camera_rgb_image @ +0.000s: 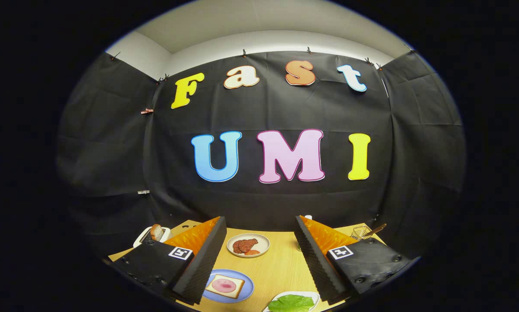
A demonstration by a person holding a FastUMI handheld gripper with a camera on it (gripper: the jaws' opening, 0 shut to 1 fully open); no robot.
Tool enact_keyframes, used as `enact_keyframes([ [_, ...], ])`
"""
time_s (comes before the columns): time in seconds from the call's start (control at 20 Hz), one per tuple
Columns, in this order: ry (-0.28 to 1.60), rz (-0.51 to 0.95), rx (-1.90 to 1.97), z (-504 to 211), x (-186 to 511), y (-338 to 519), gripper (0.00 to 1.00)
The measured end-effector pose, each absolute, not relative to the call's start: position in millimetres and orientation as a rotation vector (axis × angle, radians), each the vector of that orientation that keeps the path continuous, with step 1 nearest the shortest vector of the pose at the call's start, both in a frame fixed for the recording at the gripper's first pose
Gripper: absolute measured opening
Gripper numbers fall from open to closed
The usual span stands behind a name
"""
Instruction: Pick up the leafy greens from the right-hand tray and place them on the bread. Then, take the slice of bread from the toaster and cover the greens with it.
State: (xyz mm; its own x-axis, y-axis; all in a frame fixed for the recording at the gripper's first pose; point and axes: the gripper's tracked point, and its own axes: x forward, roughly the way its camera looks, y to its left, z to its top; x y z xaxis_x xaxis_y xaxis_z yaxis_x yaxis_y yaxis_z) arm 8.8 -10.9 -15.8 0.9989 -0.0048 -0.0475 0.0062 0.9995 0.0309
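Note:
My gripper (259,232) is open and raised above the wooden table (281,268), with nothing between its fingers. Low between the fingers, near the right one, the leafy greens (290,303) lie on a white tray (313,295). Beside the left finger a slice of bread (225,286) with a pink round of meat on it rests on a blue plate (247,281). Beyond the left finger stands a white toaster (143,237) with a slice of bread (157,232) sticking up from it.
A small beige plate (264,241) with dark red meat slices sits farther back between the fingers. A wire basket (361,232) with a wooden-handled utensil stands beyond the right finger. The black cloth wall closes the table's far side.

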Motion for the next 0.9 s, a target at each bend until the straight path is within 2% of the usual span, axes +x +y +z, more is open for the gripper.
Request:
enact_keyframes([
  [0.55, 0.159, -0.065, 0.028, -56, 1, -45, 0.98],
  [0.9, 0.356, -0.069, 0.057, -153, -10, -64, 0.98],
])
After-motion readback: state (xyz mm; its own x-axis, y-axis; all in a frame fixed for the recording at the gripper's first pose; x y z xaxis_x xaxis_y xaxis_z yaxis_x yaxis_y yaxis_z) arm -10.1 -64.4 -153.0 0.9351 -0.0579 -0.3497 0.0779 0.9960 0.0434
